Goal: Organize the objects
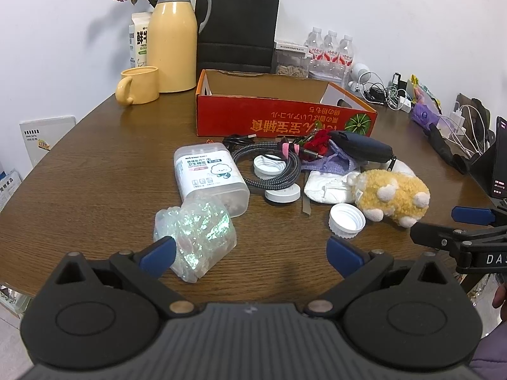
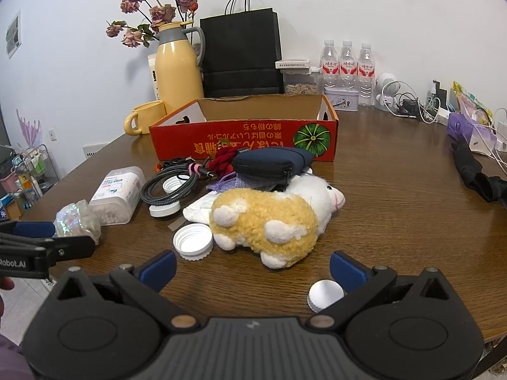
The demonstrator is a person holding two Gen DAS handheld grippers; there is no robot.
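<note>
Crinkly iridescent wrap (image 1: 196,240) lies touching the left hand-held gripper's (image 1: 250,253) wide-open jaws, the plush sheep (image 2: 269,221) just ahead of the equally wide right hand-held gripper (image 2: 253,266); closing carelessly could crush the wrap or knock the loose white cap (image 2: 193,241) aside, short of the red carton (image 2: 247,139) beyond.

We were looking at a lived-in room, home or small office, we could not tell which. A round dark wooden table (image 2: 396,190) stood against plain white walls. On it we saw a yellow thermos jug with a grey collar (image 1: 172,36), a matching yellow ceramic mug (image 1: 139,85), dried pink roses (image 2: 152,12), a black paper shopping bag (image 2: 242,53), three plastic water bottles (image 2: 347,63) and a tangle of white chargers and cables (image 2: 412,104). A wire storage rack (image 2: 28,171) stood beside the table.
</note>
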